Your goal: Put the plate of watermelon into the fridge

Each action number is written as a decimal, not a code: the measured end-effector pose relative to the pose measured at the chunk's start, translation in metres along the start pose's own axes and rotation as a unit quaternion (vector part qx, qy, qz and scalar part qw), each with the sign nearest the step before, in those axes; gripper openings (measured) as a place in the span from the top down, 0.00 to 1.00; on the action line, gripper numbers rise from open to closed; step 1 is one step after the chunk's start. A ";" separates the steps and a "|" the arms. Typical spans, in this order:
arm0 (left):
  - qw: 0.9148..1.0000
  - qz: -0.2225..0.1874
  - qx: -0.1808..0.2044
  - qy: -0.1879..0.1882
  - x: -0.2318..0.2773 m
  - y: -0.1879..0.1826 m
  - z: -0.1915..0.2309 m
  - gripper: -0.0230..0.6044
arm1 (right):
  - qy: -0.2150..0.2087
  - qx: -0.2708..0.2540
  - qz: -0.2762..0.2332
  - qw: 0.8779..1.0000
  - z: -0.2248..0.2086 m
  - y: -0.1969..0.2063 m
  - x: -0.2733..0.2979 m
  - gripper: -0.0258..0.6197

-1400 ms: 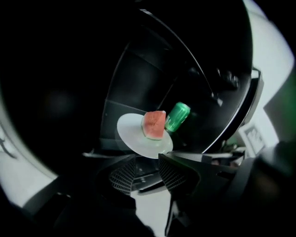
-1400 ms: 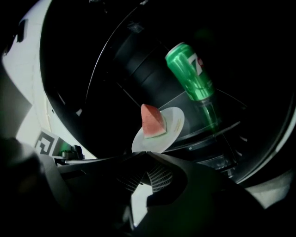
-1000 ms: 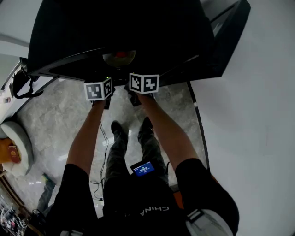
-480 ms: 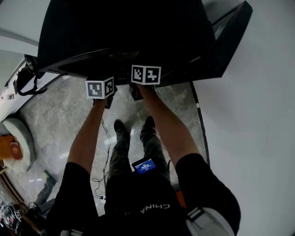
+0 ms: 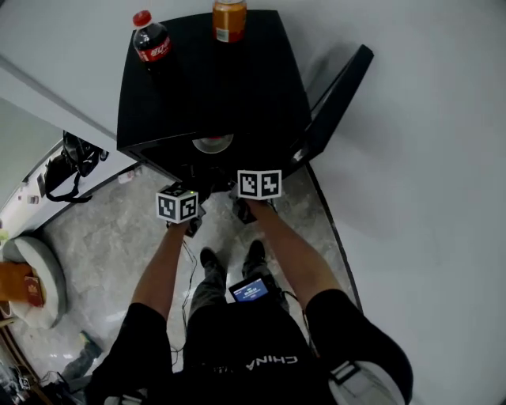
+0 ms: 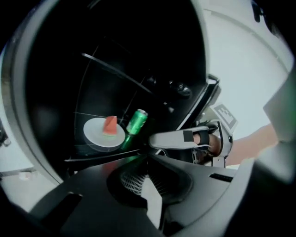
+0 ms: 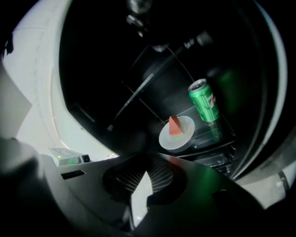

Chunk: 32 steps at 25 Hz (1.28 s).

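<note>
**Watermelon plate sits on fridge shelf, both grippers clenched empty**

The white plate [image 7: 181, 135], carrying a single red wedge of watermelon [image 7: 174, 126], rests on a glass shelf inside the black mini fridge [image 5: 213, 79]. The fridge door [image 5: 336, 99] stands swung open at the person's right. A green drinks can [image 7: 203, 106] stands on the same shelf just beside the plate; its print is too small to read.

The left gripper [image 6: 147, 157] and the right gripper [image 7: 147, 157] are held side by side in front of the opening, well apart from the plate. Each has its jaws pressed together with nothing between them.

On top of the fridge stand a cola bottle [image 5: 150, 39] with a red cap and a red label, whose lettering cannot be made out, and an orange-filled bottle [image 5: 228, 20].

The person's dark shirt [image 5: 265, 362] reads "CHINA" in pale capitals, upside down in the head view. A small device with a lit blue screen [image 5: 249, 289] hangs at the waist; its text is illegible.
</note>
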<state>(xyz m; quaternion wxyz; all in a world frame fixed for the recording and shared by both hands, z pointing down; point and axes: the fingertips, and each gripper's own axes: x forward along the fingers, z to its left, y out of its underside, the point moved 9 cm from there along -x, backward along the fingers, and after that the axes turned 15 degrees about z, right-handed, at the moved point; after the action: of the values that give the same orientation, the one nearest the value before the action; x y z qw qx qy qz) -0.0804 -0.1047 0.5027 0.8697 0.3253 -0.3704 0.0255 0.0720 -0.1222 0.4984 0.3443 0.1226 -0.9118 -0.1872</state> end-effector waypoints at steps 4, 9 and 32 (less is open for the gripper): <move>0.999 -0.033 -0.013 0.032 -0.016 0.000 -0.018 0.94 | 0.006 -0.011 -0.005 1.000 0.016 0.010 -0.026 0.93; 0.993 -0.086 -0.035 0.068 -0.037 0.014 -0.043 0.94 | 0.001 -0.009 -0.019 1.000 0.027 0.039 -0.061 0.93; 0.980 -0.169 -0.093 0.057 -0.055 0.075 -0.119 0.94 | -0.040 -0.041 -0.018 0.998 0.016 0.081 -0.127 0.93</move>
<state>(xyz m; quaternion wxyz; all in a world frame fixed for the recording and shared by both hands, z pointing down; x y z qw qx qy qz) -0.0674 0.0351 0.4464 0.9075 0.2986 -0.2610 -0.1382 0.1468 -0.0001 0.4479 0.3088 0.1172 -0.9141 -0.2354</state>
